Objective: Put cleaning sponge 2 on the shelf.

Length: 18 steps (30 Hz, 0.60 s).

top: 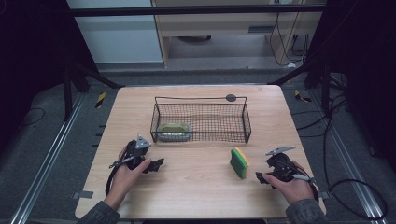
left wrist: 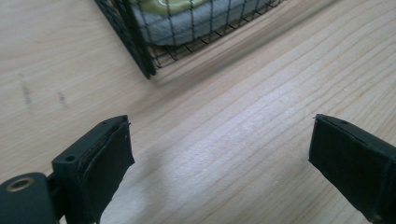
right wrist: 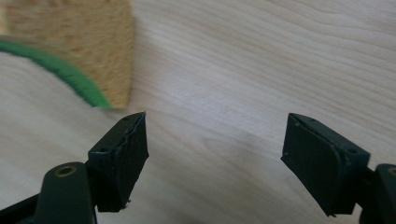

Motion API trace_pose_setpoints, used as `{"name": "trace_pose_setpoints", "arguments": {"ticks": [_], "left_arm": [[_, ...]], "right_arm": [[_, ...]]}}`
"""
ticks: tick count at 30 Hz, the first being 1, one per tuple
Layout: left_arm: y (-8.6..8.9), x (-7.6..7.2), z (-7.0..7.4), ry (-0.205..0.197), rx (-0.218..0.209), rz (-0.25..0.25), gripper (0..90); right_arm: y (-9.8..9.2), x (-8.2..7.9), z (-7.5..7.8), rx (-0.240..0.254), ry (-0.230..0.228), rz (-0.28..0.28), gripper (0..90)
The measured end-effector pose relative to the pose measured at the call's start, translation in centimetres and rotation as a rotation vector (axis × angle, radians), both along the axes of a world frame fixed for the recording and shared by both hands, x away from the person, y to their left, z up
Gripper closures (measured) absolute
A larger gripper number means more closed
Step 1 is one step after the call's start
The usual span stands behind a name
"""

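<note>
A yellow sponge with a green scouring side [top: 239, 163] stands on its edge on the wooden table [top: 196, 186], right of centre; its corner [right wrist: 88, 51] fills the upper left of the right gripper view. My right gripper [top: 263, 177] rests just right of it, open and empty, jaws wide apart [right wrist: 215, 163]. A black wire basket [top: 201, 122] sits at mid-table, holding a grey-and-olive sponge-like item [top: 174, 131] in its left end, also seen through the mesh [left wrist: 187, 18]. My left gripper [top: 155, 165] lies in front of the basket's left corner, open and empty [left wrist: 219, 163].
The basket's near corner post [left wrist: 140, 51] stands just ahead of the left gripper. A dark round disc [top: 230, 98] sits on the basket's far rim. Bare wood lies between the two grippers and along the table's front edge.
</note>
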<state>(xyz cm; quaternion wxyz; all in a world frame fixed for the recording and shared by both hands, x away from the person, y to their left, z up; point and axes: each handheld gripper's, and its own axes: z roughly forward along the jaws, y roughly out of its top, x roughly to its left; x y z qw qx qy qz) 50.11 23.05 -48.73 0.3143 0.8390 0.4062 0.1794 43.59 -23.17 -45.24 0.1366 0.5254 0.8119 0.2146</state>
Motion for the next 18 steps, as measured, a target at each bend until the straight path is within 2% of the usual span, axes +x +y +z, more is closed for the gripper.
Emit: {"name": "trace_pose_setpoints", "arguments": {"ticks": [3,6,7,10,16,18], "left_arm": [[-0.3,0.1,-0.6,0.025,0.023,-0.01,5.2],[-0.2,0.3,-1.2,0.056,0.009,-0.021,5.0],[-0.2,0.3,-1.3,0.044,0.011,-0.023,4.1],[-0.2,0.3,-1.4,0.039,0.005,-0.026,2.1],[0.3,0.0,-2.0,-0.012,-0.034,-0.032,0.0],[0.4,-0.1,-2.1,-0.016,-0.043,-0.033,0.0]], "right_arm": [[1.0,-0.2,1.0,-0.012,0.016,0.01,22.4],[2.2,-0.3,2.1,-0.03,0.031,0.015,21.7],[2.6,-0.3,2.4,-0.036,0.038,0.015,21.4],[3.7,-0.4,3.2,-0.038,0.038,0.022,20.9],[5.9,0.0,4.3,-0.057,0.05,0.036,20.2],[6.6,0.3,4.7,-0.078,0.057,0.05,20.1]]}}
